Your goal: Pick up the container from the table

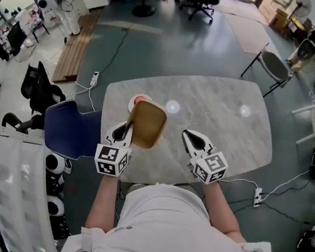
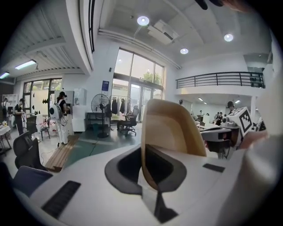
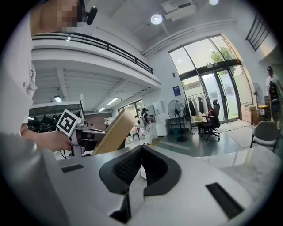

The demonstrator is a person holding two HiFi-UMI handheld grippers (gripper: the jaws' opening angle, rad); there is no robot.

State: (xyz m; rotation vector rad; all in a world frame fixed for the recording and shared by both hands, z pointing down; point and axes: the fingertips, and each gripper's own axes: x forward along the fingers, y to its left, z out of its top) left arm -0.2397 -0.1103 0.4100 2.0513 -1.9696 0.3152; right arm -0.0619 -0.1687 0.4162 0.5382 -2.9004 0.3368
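Note:
The container (image 1: 147, 124) is a tan-brown rounded-square tub. It hangs tilted in the air over the near left part of the marble table (image 1: 223, 102). My left gripper (image 1: 129, 127) is shut on its rim. In the left gripper view the container's wall (image 2: 170, 132) stands edge-on between the dark pads (image 2: 128, 170), and the left gripper (image 2: 148, 178) pinches it. My right gripper (image 1: 192, 139) is held above the table's near edge, to the right of the container. Its jaws meet at the tip with nothing between them (image 3: 141, 152). The container (image 3: 116, 130) shows at the left of the right gripper view.
A small red and white round thing (image 1: 140, 99) lies on the table just beyond the container. A blue chair (image 1: 69, 127) stands at the table's left, a grey chair (image 1: 273, 65) at the far right. Cables and power strips (image 1: 94, 78) lie on the floor.

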